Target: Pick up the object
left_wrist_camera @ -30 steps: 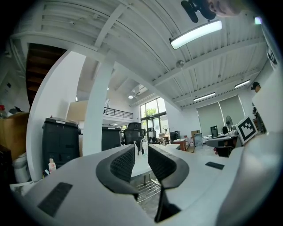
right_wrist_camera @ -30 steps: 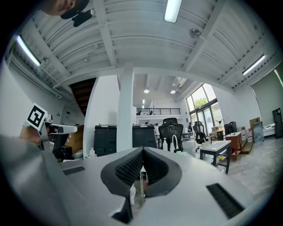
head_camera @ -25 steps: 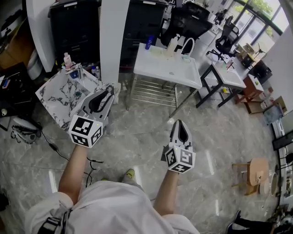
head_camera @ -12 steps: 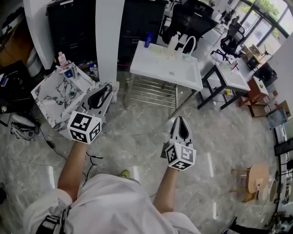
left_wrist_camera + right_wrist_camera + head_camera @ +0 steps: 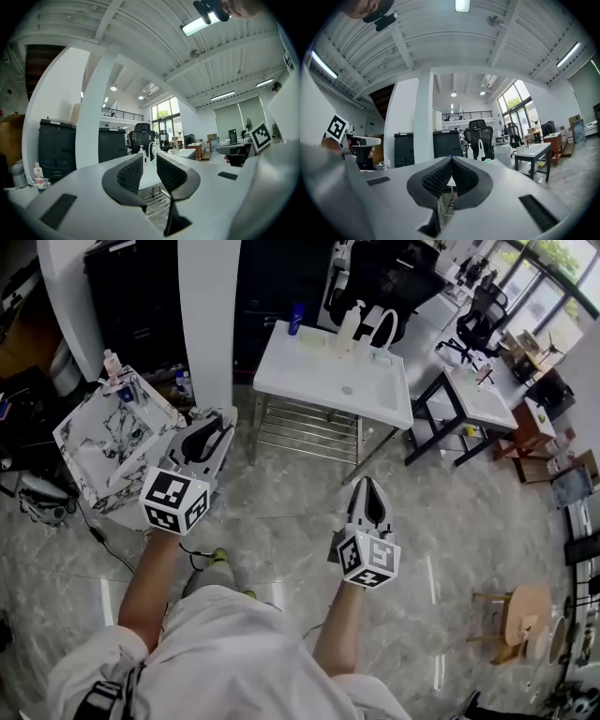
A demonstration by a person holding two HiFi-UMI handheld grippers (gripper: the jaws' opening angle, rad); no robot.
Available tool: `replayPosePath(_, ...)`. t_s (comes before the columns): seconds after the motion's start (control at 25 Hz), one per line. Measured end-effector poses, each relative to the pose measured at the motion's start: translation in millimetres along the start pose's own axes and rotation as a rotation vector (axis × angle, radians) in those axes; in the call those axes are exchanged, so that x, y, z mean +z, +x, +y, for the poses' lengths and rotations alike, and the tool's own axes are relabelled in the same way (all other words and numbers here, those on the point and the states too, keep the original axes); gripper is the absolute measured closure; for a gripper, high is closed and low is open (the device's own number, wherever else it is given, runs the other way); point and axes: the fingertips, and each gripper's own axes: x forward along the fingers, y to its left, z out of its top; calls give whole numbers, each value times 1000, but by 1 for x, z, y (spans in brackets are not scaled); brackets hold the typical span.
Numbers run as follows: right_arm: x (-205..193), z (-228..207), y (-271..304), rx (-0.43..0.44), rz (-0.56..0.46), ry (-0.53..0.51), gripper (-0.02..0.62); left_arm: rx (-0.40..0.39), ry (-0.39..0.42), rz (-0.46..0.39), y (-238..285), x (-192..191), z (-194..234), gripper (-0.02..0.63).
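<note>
Left gripper (image 5: 150,163) jaws stood a narrow gap apart, nothing between them. Right gripper (image 5: 451,164) jaws met at the tips, empty. Both hung over the floor (image 5: 281,512), well short of a white table (image 5: 323,381) ahead bearing bottles (image 5: 349,326). A marble table (image 5: 94,442) sat near the left jaws, to their left. Which thing was the task's object could not be told

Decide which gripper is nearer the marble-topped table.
Left. The left gripper hangs by the marble-topped table, at its edge; the right gripper is farther off, over the floor.
</note>
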Motion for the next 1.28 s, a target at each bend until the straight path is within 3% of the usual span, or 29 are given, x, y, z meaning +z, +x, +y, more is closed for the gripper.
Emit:
replayPosePath(0.32, -11, -23, 37, -15, 32, -6, 588, -18, -22, 21, 49, -17, 6, 522)
replayPosePath(0.6, -8, -30, 96, -21, 45, -21, 588, -21, -54, 31, 102, -23, 41, 522)
replayPosePath(0.96, -5, -43, 220, -32, 61, -16, 588, -35, -68, 59, 207, -31, 106, 522)
replayPosePath(1.28, -10, -65, 347, -73, 78, -22, 588, -77, -83, 85, 332, -46, 172, 522)
